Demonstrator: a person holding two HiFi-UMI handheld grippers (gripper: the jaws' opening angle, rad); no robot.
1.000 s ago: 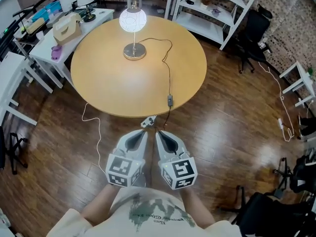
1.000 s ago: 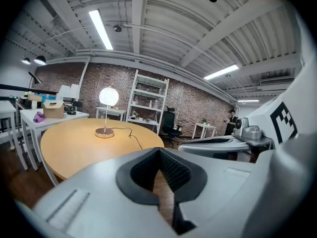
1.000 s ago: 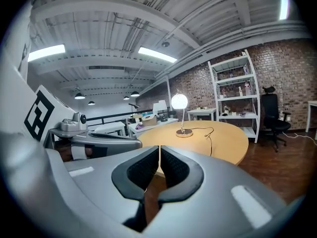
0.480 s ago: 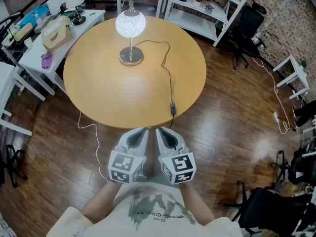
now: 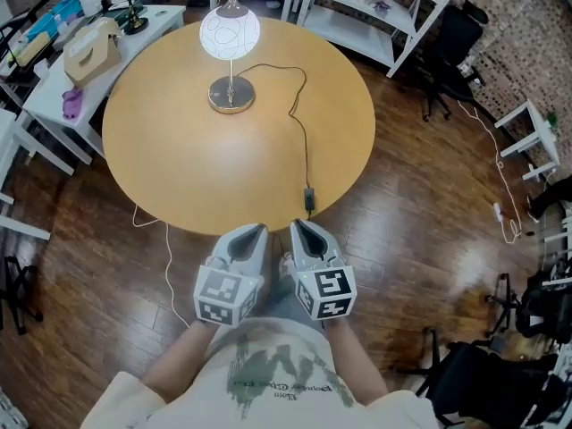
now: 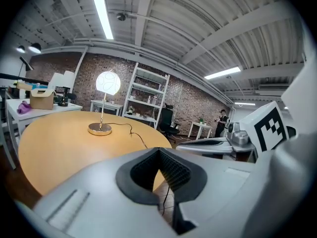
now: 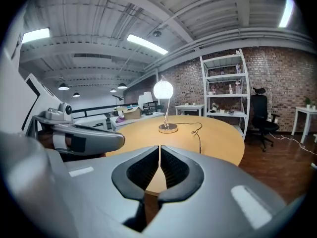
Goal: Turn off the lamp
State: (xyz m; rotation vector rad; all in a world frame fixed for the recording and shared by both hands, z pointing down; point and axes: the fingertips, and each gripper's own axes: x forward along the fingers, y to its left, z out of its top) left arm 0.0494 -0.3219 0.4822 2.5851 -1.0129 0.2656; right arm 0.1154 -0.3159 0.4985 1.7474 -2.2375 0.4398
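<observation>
Far left: cardboard box [image 5: 89, 50] on a white side desk [image 5: 49, 92]. Next over, on the far part of the round desk [image 5: 170, 164]: lamp [image 5: 230, 36], upright, globe glowing, cord [image 5: 299, 123] trailing toward the near rim, inline switch [image 5: 308, 192] lying just inside that rim. Below the rim, over the wood floor [image 5: 420, 239]: left gripper [image 5: 251, 233], jaws pressed together on nothing. Just beside it: right gripper [image 5: 298, 229], jaws closed to a thin slit, likewise empty. Both near the switch, not touching it, well apart from the lamp.
</observation>
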